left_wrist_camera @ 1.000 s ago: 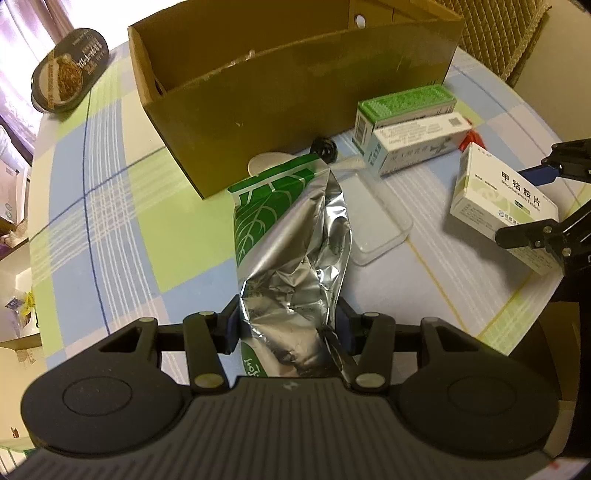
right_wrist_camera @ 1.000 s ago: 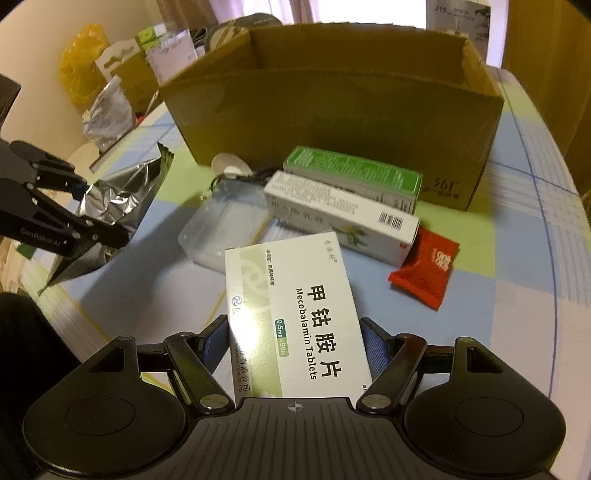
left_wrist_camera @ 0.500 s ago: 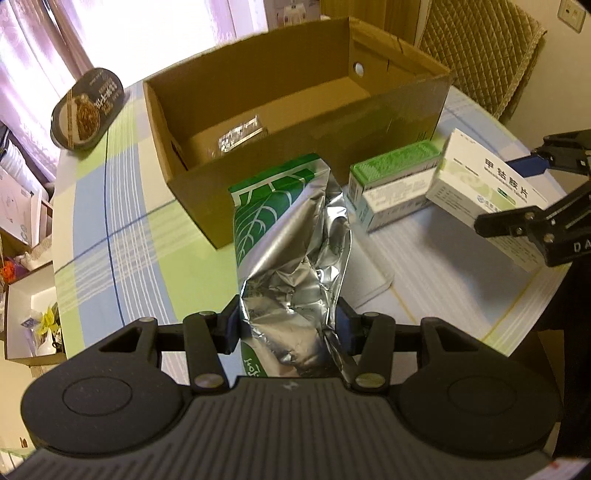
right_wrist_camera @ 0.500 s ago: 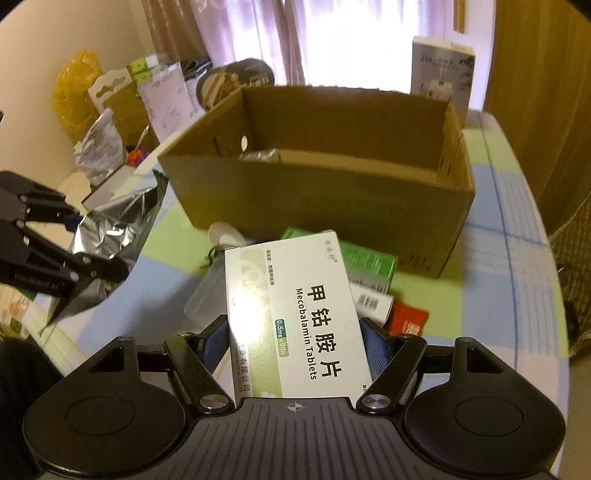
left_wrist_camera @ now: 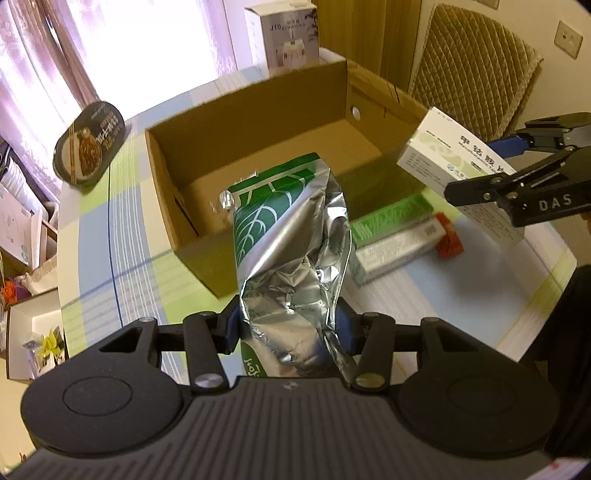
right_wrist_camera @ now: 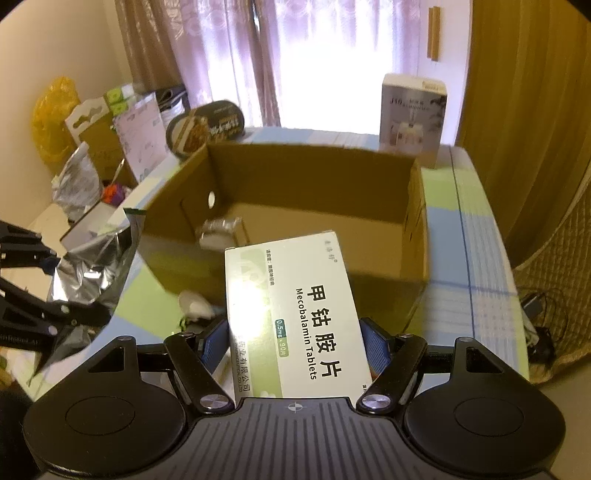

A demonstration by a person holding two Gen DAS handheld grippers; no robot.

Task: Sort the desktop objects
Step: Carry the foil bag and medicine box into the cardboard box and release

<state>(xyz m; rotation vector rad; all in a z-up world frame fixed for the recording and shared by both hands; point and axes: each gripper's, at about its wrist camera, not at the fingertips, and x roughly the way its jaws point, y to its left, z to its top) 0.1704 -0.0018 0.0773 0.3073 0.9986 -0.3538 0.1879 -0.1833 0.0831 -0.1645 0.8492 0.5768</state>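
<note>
My left gripper [left_wrist_camera: 288,326] is shut on a crumpled silver foil bag with a green leaf print [left_wrist_camera: 291,251], held up in front of the open cardboard box [left_wrist_camera: 184,221]. My right gripper [right_wrist_camera: 293,343] is shut on a white Mecobalamin tablet box [right_wrist_camera: 295,310], raised above the near wall of the cardboard box [right_wrist_camera: 413,221]. The left wrist view shows the right gripper [left_wrist_camera: 517,177] with the tablet box [left_wrist_camera: 443,155] at the right. A small foil item [right_wrist_camera: 221,229] lies inside the cardboard box. The foil bag [right_wrist_camera: 92,266] also shows at the left of the right wrist view.
A green carton [left_wrist_camera: 391,216], a white carton [left_wrist_camera: 399,251] and a red sachet [left_wrist_camera: 448,240] lie on the checked tablecloth beside the box. A black oval food tray [left_wrist_camera: 88,147] and a white product box [left_wrist_camera: 284,33] stand behind it. A quilted chair [left_wrist_camera: 476,66] is at right.
Both grippers have risen with their loads and moved toward the cardboard box. The box's inside now shows in both views, and the table items have dropped lower in the picture.
</note>
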